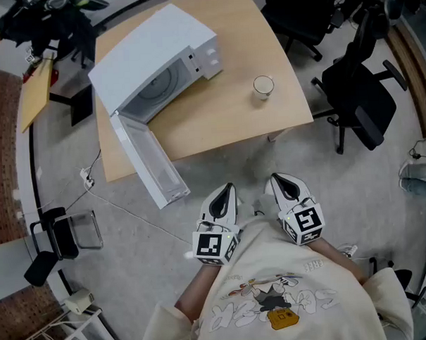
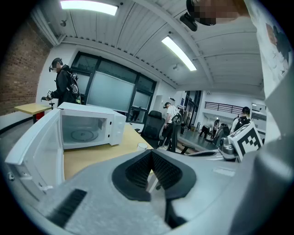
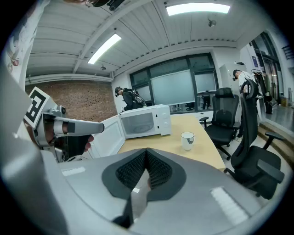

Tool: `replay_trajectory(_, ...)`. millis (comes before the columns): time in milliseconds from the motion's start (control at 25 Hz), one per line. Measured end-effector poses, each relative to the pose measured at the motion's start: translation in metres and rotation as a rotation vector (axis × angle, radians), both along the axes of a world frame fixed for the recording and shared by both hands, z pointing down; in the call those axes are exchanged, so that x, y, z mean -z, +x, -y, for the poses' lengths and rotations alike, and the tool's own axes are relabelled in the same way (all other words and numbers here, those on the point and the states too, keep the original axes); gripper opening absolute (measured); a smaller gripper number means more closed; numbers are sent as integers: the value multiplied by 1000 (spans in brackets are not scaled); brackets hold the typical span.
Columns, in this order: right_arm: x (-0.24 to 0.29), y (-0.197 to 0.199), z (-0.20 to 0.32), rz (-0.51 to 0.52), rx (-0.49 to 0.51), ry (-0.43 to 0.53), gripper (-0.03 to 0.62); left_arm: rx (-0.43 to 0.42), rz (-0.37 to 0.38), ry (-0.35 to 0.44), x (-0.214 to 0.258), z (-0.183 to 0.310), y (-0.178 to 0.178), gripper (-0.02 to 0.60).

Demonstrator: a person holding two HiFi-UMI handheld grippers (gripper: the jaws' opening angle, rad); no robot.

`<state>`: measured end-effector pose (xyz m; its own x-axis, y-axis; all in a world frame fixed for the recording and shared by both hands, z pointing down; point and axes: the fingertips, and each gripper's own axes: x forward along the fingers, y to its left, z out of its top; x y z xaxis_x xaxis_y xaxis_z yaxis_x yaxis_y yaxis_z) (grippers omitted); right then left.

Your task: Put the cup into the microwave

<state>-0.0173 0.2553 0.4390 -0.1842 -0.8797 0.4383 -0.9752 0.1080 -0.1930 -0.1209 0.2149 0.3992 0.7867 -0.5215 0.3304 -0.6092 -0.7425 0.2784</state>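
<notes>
Lettering on the shirt (image 1: 275, 307) is unreadable; left hand-held gripper (image 1: 228, 188) and right hand-held gripper (image 1: 277, 178) clenched, empty; cup (image 1: 263, 87) near open microwave (image 1: 159, 55).

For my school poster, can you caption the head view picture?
Left gripper and right gripper, both shut, hover before a table with a white cup and an open microwave.

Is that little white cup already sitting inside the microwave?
No, the small white cup stands on the light wooden table, apart from the white microwave, whose door hangs open.
</notes>
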Motion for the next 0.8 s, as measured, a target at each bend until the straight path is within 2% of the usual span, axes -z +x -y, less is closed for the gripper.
replay_trajectory(480, -3, -22, 15, -27, -63, -3, 6, -28, -12, 8, -2, 17, -24, 5)
replay_trajectory(680, -2, -34, 18, -12, -124, 40, 8, -64, -26, 5, -7, 17, -28, 5)
replay_trajectory(800, 1, -36, 20, -37, -163, 64, 35, -79, -33, -3, -14, 20, -29, 5)
